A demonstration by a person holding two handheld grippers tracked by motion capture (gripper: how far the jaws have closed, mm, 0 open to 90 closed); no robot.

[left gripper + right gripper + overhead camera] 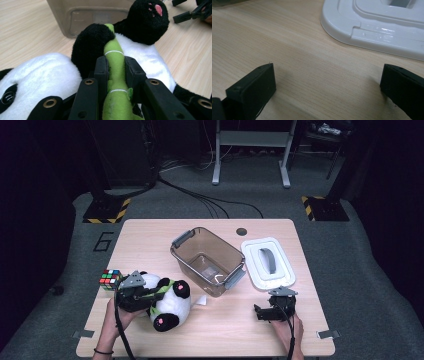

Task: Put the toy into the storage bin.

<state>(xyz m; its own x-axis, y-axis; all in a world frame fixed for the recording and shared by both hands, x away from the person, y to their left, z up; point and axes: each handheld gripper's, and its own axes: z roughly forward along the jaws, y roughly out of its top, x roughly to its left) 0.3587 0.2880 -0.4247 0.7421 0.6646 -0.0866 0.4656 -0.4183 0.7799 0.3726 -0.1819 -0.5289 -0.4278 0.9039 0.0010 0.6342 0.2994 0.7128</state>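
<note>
Left claw (113, 72) clamped on the panda's (167, 302) green bamboo stick (115, 75), front-left tabletop (225, 330). Lift straight, gently (stick may slip) toward bin (207, 260). Right claw (327, 85) wide open, holding nothing.

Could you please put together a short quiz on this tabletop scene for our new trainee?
1. True or false: the left tool is shut on the panda toy's green stalk.
2. Which lies nearest the right tool: (a) puzzle cube, (b) white lid, (c) brown bin?
3. Is the bin's lid on or off?

Key: 1 true; 2 b; 3 off, flat on the table beside the bin.
</note>
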